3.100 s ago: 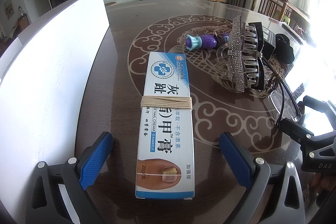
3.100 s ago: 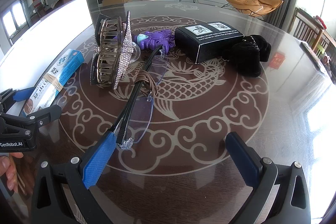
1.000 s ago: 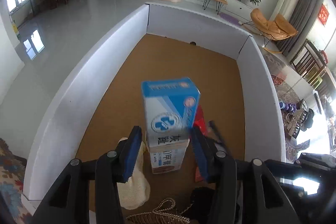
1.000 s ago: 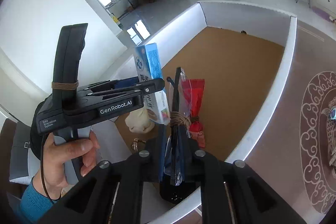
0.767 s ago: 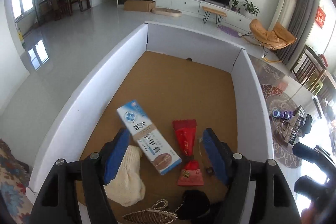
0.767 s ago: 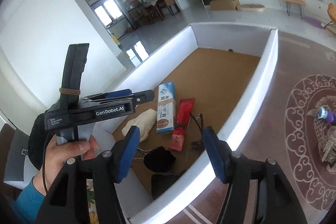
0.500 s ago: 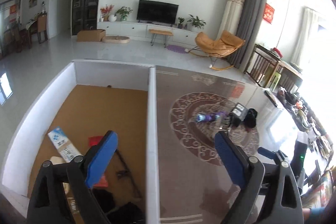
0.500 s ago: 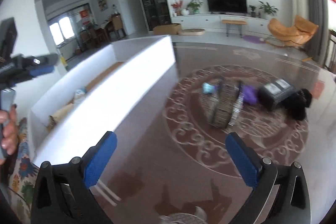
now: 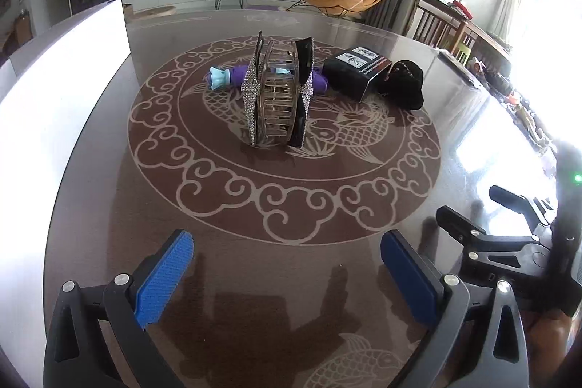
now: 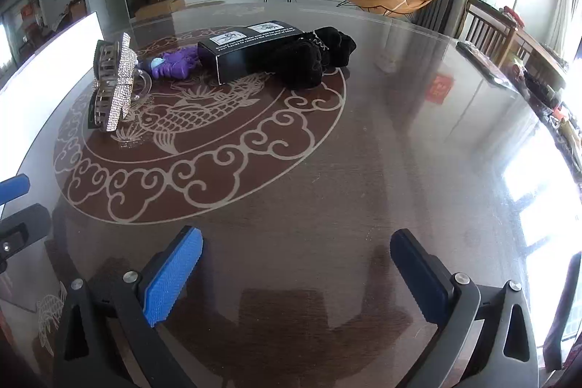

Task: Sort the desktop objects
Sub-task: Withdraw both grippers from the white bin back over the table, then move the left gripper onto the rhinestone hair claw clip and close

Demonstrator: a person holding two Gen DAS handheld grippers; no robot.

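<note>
On the round brown table with the fish pattern stands a large rhinestone hair claw (image 9: 278, 95) (image 10: 114, 86). Behind it lies a purple octopus toy (image 9: 227, 79) (image 10: 172, 64), then a black box (image 9: 358, 70) (image 10: 251, 51) and a black fuzzy pouch (image 9: 403, 84) (image 10: 313, 57). My left gripper (image 9: 287, 273) is open and empty, hovering over bare table well short of the hair claw. My right gripper (image 10: 296, 273) is open and empty too, above bare table to the right of the objects. The right gripper's body (image 9: 509, 242) shows at the lower right of the left wrist view.
The white wall of the sorting box (image 9: 62, 90) (image 10: 47, 60) rises along the table's left side. A red card (image 10: 442, 89) lies on the table at the right. Chairs and a cluttered sideboard stand beyond the far right edge.
Both grippers let go of the cream box and the glasses inside the sorting box, opened wide, and swung right, back over the table facing the remaining objects.
</note>
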